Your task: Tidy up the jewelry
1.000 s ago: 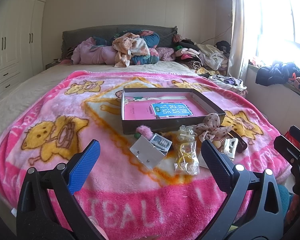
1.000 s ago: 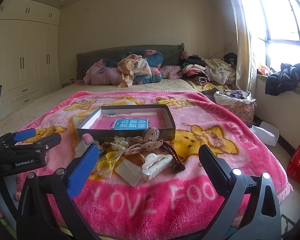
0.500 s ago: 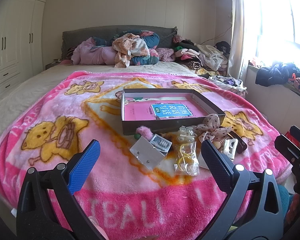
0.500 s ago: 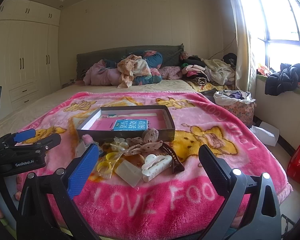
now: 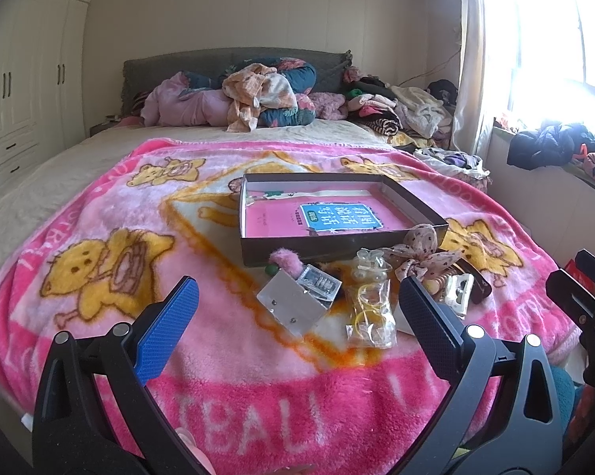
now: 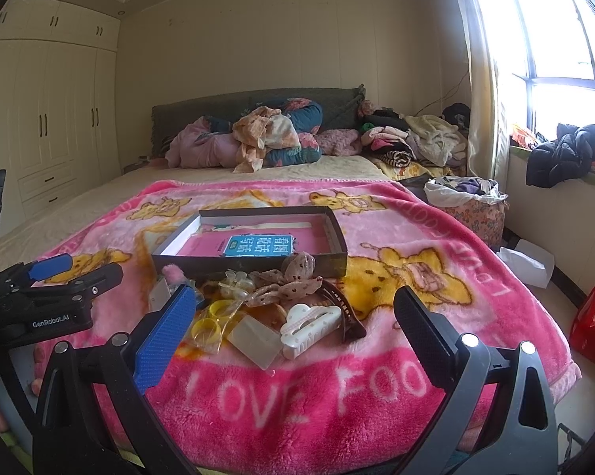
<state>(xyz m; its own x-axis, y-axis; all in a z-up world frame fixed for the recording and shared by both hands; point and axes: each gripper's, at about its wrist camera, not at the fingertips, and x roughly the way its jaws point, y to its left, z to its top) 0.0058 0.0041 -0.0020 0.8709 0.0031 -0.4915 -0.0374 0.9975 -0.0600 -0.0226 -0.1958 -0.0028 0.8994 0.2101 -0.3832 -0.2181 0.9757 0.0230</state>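
- Blanket [image 5: 99, 237], pink with yellow bears, covers the near end of the bed, and everything for the job sits on it.
- Left gripper [image 5: 297, 312] hovers low over the blanket's near edge with its jaws spread wide and nothing between them; the same gripper shows at the left border of the right wrist view [image 6: 60, 277].
- Pink fuzzy piece [image 5: 285, 261] lies against the front wall of the box, touching a small clear case [image 5: 297, 301] that sits tilted on the blanket.
- Clear bag of yellow bands [image 5: 370, 312] lies just right of the case, with a pale translucent clip [image 5: 367, 261] at its far end.
- Dark shallow box [image 5: 408, 198] sits beyond the pile, open on top, with a pink sheet and a blue label [image 5: 339, 215] lying flat inside.
- Spotted fabric bow [image 5: 420, 253] rests against the box's near right corner.
- White claw clip [image 6: 309, 324] lies at the near right of the pile, touching a dark brown clip [image 6: 347, 316] beside it.
- Right gripper [image 6: 295, 324] hovers short of the pile, jaws wide apart, holding nothing.
- Heaped clothes [image 6: 273, 134] are piled along the headboard, well apart from the box.
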